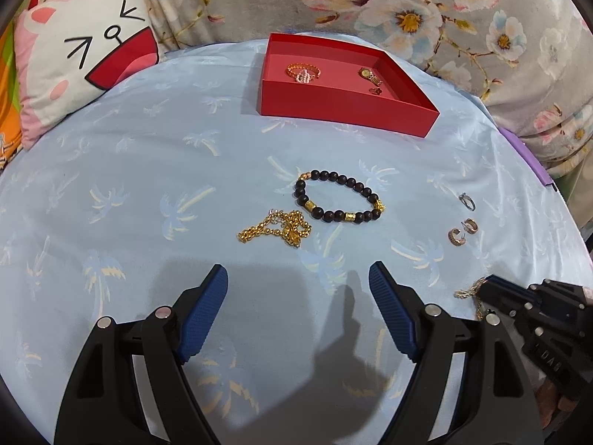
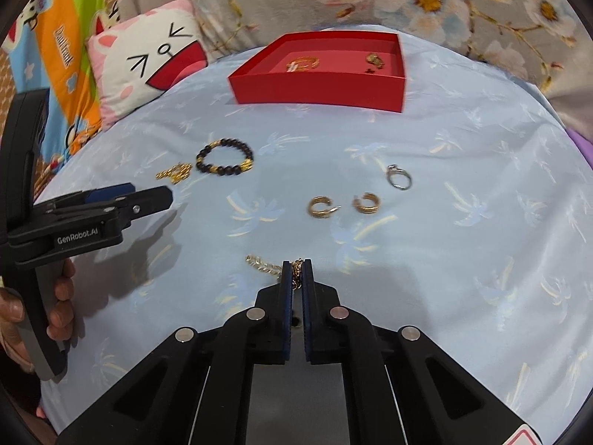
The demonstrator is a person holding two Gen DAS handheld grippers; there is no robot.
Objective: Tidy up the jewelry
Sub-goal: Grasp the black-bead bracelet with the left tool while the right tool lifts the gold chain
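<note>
A red box sits at the far side of the blue cloth, holding a beaded ring bracelet, a gold watch and a small dark charm. On the cloth lie a black bead bracelet, a gold chain, two gold hoop earrings and a silver ring. My left gripper is open and empty, just short of the gold chain. My right gripper is shut on a thin gold chain.
A cat-face pillow lies at the far left. Floral fabric rises behind the box. A colourful cartoon cloth is at the left edge. The cloth's right edge drops off near a purple strip.
</note>
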